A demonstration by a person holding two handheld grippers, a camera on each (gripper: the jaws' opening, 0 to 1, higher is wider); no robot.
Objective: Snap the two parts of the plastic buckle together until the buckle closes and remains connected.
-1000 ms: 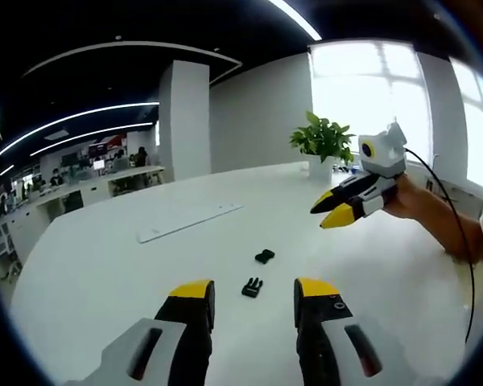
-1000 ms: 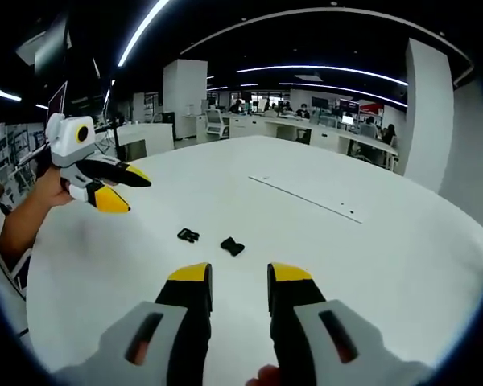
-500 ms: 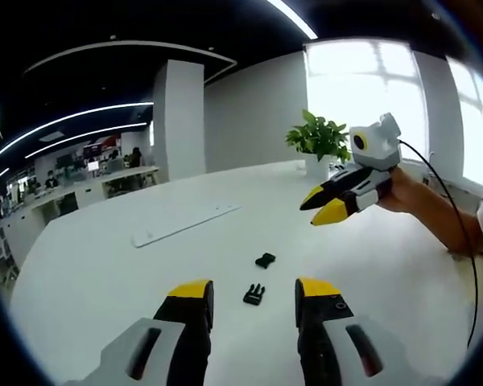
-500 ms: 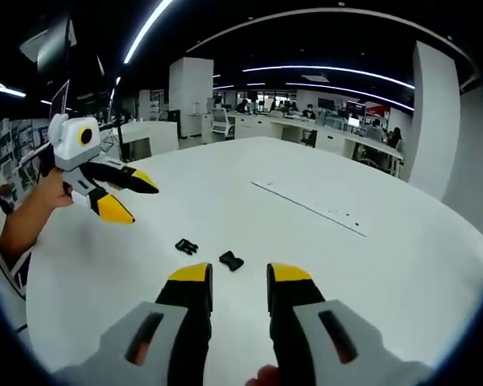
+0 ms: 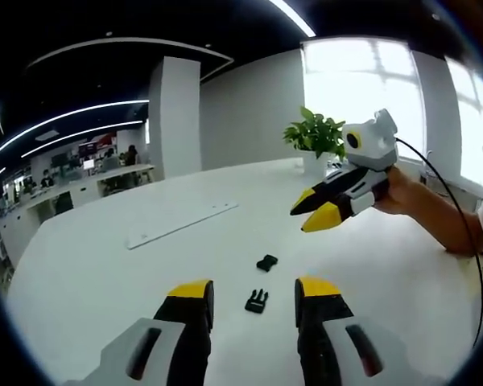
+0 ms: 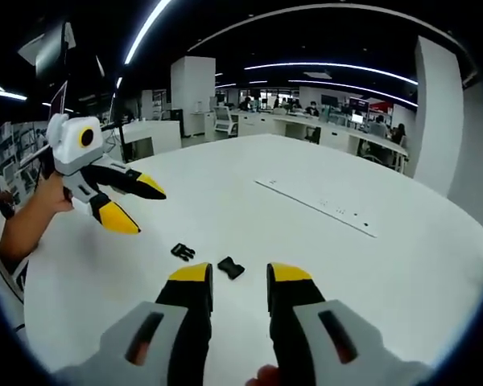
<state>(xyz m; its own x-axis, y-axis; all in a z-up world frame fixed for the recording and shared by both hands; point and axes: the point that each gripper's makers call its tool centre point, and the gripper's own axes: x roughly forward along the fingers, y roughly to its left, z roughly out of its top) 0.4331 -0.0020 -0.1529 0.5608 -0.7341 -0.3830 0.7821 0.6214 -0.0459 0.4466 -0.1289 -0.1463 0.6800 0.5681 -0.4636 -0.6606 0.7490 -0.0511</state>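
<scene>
Two small black buckle parts lie apart on the white table (image 5: 105,273). The pronged part (image 5: 257,301) sits just ahead of my left gripper (image 5: 254,291), between its open yellow-tipped jaws. The socket part (image 5: 266,262) lies a little farther on. My right gripper (image 5: 312,211) hovers above the table to the right, open, held by a hand. In the right gripper view, the socket part (image 6: 231,268) lies just in front of my open right gripper (image 6: 239,275), and the pronged part (image 6: 183,252) is to its left. The left gripper (image 6: 137,203) hangs open at the left, empty.
A long flat white strip (image 5: 181,223) (image 6: 322,207) lies on the table beyond the buckle parts. A potted plant (image 5: 315,137) stands at the far edge by the window. A cable (image 5: 459,233) trails from the right gripper. Office desks (image 6: 338,133) stand in the background.
Both grippers have drawn closer to the buckle parts, which now sit nearer each view's own jaws. Each gripper also shows farther in toward the parts in the other's view. The parts lie unmoved.
</scene>
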